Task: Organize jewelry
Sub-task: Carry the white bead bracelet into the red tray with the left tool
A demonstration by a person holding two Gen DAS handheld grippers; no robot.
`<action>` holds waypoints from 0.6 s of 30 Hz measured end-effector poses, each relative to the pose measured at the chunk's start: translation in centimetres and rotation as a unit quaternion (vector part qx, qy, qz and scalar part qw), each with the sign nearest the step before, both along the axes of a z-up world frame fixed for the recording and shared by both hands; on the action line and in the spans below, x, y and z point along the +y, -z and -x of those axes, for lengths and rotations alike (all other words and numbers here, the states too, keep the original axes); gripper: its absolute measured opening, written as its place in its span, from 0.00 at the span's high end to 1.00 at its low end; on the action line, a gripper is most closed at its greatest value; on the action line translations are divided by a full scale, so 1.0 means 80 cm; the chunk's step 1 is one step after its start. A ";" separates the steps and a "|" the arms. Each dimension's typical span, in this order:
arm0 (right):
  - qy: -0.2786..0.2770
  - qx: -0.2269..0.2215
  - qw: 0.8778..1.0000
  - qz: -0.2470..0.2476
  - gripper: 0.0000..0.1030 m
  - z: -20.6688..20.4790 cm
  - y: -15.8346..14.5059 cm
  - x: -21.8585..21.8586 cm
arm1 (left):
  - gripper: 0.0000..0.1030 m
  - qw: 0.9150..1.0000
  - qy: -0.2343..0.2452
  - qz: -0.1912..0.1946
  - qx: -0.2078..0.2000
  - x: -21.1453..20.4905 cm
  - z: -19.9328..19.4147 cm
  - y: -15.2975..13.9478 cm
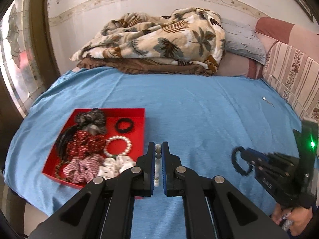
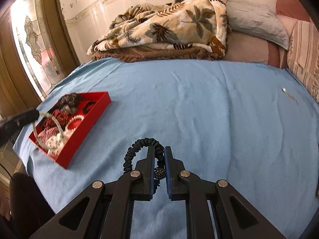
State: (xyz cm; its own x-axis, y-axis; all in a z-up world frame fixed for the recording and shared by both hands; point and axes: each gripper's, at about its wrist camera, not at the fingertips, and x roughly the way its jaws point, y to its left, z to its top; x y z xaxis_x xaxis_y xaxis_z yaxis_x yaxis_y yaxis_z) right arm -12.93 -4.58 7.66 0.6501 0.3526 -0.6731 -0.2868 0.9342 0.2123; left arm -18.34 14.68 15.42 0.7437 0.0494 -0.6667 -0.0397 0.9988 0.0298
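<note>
A red tray (image 1: 139,111) lies on the blue bed sheet at the left and holds scrunchies, a black hair tie (image 1: 124,126) and a pearl bracelet (image 1: 118,146). My left gripper (image 1: 158,149) is shut on a white bead necklace (image 1: 158,166), just right of the tray's near corner. In the right wrist view the necklace (image 2: 55,122) hangs from the left gripper over the tray (image 2: 87,119). My right gripper (image 2: 159,153) is shut on a dark coiled hair band (image 2: 137,145) with a beaded ball, above the sheet. The right gripper also shows in the left wrist view (image 1: 244,159).
A small silver piece (image 1: 266,100) lies on the sheet at the far right. A leaf-print blanket (image 1: 159,39) and pillows (image 1: 243,39) are piled at the back. A striped cushion (image 1: 289,79) lines the right edge. A window is at the left.
</note>
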 end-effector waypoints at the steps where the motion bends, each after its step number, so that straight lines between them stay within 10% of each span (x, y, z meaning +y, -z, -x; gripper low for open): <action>1: 0.000 0.000 1.000 0.001 0.90 0.005 -0.001 0.001 | 0.94 1.000 -0.004 -0.004 -0.003 0.002 0.003 -0.002; 18: -0.073 -0.044 0.994 0.061 0.90 0.047 -0.106 0.061 | 0.94 0.999 -0.048 -0.021 0.004 0.051 0.039 -0.032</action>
State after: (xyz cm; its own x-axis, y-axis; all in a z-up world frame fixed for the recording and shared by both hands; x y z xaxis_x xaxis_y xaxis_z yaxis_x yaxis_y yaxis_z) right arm -16.67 0.26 16.17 0.6571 0.3657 -0.6592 -0.4330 0.8989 0.0671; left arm -21.47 18.75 17.97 0.7291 0.1485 -0.6681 -0.1347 0.9882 0.0727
